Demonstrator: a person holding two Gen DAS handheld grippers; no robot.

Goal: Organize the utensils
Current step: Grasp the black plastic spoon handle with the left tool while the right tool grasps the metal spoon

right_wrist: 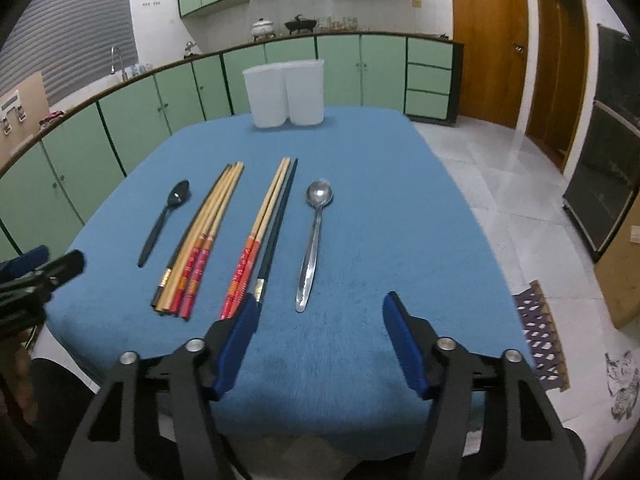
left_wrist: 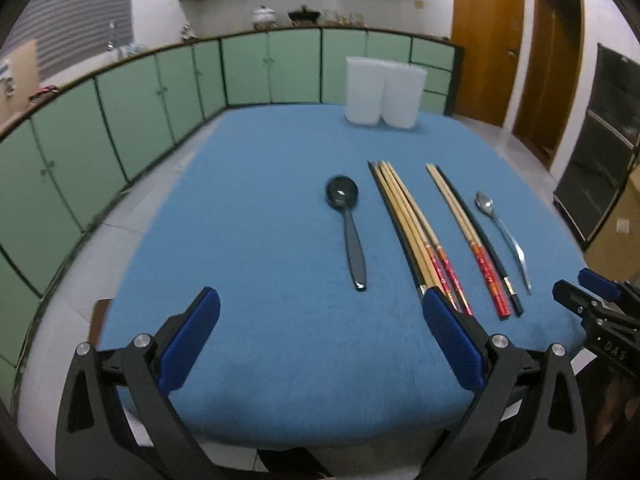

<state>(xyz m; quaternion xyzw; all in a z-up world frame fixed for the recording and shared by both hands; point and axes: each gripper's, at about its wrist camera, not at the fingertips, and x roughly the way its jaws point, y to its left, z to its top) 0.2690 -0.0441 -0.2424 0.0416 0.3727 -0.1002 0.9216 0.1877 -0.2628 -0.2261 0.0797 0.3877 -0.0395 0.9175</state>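
While both of my tongs hang above the near edge of the worktop (right_wrist: 400, 184), nothing is between their pads: the left tongs (left_wrist: 320, 324) gape wide, the right tongs (right_wrist: 318, 324) stand half open and empty.

Taking the larger chopstick bundle (right_wrist: 200, 240) as my mark, the black spoon (right_wrist: 164, 220) lies just to its left, apart from it. To its right comes the smaller chopstick group (right_wrist: 264, 232), then the steel spoon (right_wrist: 314, 240), each lying lengthwise with bare cloth between. Beyond the bundle's tips, near the far edge, stand the two white containers (right_wrist: 284, 94), touching each other.

For a clean pick I judge I should come down across a handle end, pads straddling the shaft, and take one kind at a time. The steel spoon sits closest ahead of my right tongs; its thin handle will want a firm pinch low against the cloth.

Open cloth lies left of the black spoon and right of the steel spoon, so approach room is good. Handle ends are near the front edge; a nudge could push them off.
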